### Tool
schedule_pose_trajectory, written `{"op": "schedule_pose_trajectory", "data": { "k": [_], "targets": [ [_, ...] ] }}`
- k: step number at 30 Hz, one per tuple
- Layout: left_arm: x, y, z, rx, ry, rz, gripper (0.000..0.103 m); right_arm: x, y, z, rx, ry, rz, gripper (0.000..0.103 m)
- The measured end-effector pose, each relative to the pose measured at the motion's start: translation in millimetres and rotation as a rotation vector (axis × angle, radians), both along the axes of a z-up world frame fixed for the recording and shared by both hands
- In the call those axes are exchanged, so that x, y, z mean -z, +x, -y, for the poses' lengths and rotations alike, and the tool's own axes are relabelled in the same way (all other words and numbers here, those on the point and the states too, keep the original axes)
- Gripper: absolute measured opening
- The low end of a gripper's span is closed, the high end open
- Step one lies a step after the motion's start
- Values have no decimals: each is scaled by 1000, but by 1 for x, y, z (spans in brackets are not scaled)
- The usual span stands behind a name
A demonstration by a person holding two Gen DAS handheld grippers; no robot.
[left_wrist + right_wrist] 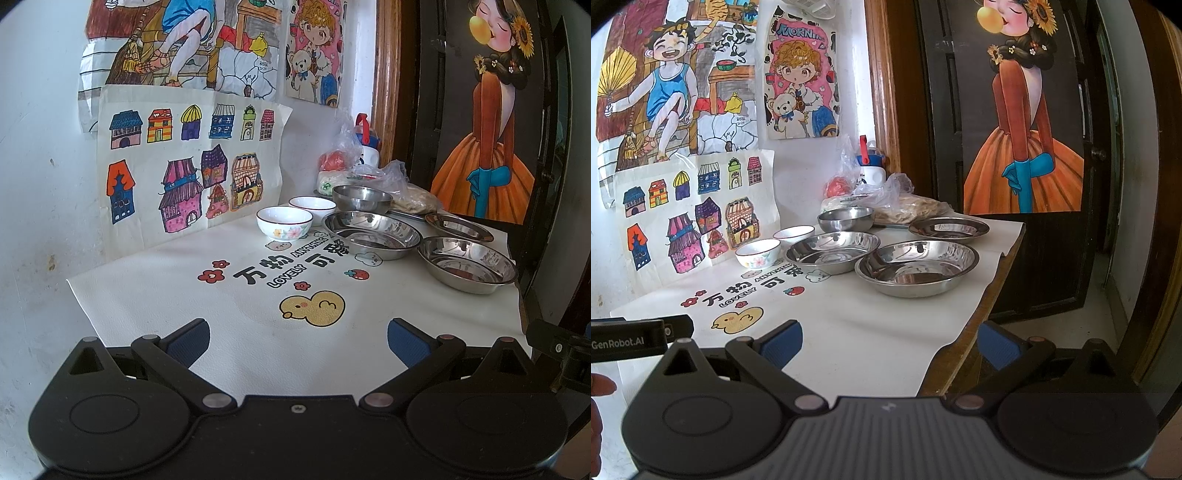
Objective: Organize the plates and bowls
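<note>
Two white ceramic bowls stand near the wall: a flowered one (284,223) (758,252) in front and a second (312,206) (793,234) behind it. A small steel bowl (362,198) (846,218) stands further back. Three shallow steel plates lie on the mat: one by the bowls (373,233) (833,252), one nearest the right edge (467,263) (916,266), one at the back (458,226) (948,228). My left gripper (298,341) is open and empty over the front of the mat. My right gripper (889,341) is open and empty at the table's front right corner.
A white printed mat (229,317) covers the table. Plastic bags of food (369,173) and a bottle (366,142) stand at the back. Drawings hang on the wall (188,162) at left. A dark door (1034,147) is right of the table edge (964,350).
</note>
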State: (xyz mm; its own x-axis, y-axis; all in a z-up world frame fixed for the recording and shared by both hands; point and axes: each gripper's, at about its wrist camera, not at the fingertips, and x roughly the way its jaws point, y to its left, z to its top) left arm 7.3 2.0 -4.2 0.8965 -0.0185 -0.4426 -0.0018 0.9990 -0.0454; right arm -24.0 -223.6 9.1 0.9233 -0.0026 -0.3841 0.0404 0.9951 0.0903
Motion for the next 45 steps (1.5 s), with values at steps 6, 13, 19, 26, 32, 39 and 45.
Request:
{"op": "schedule_pose_trajectory", "data": {
  "k": [6, 13, 19, 26, 32, 39, 45],
  "targets": [
    [0, 1, 0, 0, 1, -1, 102, 1, 1, -1, -1, 0, -4, 103],
    [2, 3, 3, 1, 7, -7, 102, 1, 3, -1, -1, 0, -4, 103],
    [3, 6, 5, 3, 12, -15, 102, 4, 5, -1, -9, -2, -6, 103],
    [2, 12, 6, 8, 19, -24, 102, 6, 13, 4, -16, -18, 5, 103],
    [-8, 32, 5, 58, 10, -46, 102, -6, 30, 30, -69, -17, 42, 103],
    [-45, 79, 19, 187, 19, -7, 102, -25, 75, 70, -127, -22, 34, 103],
    [-54, 125, 49, 280, -21, -63, 102, -30, 118, 92, -134, -70, -7, 103]
  ]
}}
